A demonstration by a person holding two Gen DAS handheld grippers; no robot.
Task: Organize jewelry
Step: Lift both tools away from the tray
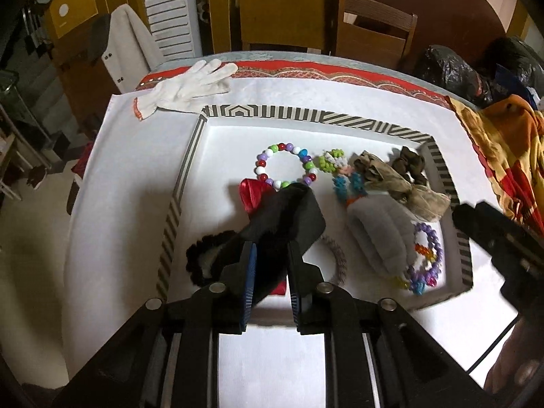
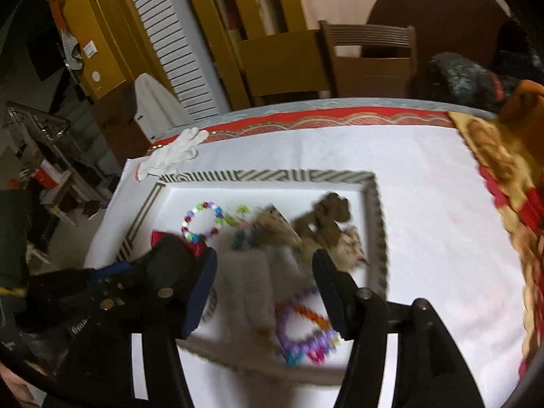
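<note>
Black pouch (image 1: 285, 217) pointing away, lengthwise.

- One striped tray (image 1: 190, 156) sat on the tabletop (image 1: 129, 183).
- Two beaded bracelets: a multicolour one (image 1: 287, 165) and a purple one (image 1: 429, 258).
- One grey cushion (image 1: 380, 238).
- One red heart box (image 1: 253, 193).
- One white glove (image 1: 190, 88).
- Two wooden chairs (image 1: 377, 30) behind.
- One black pouch (image 1: 289, 217).
</note>
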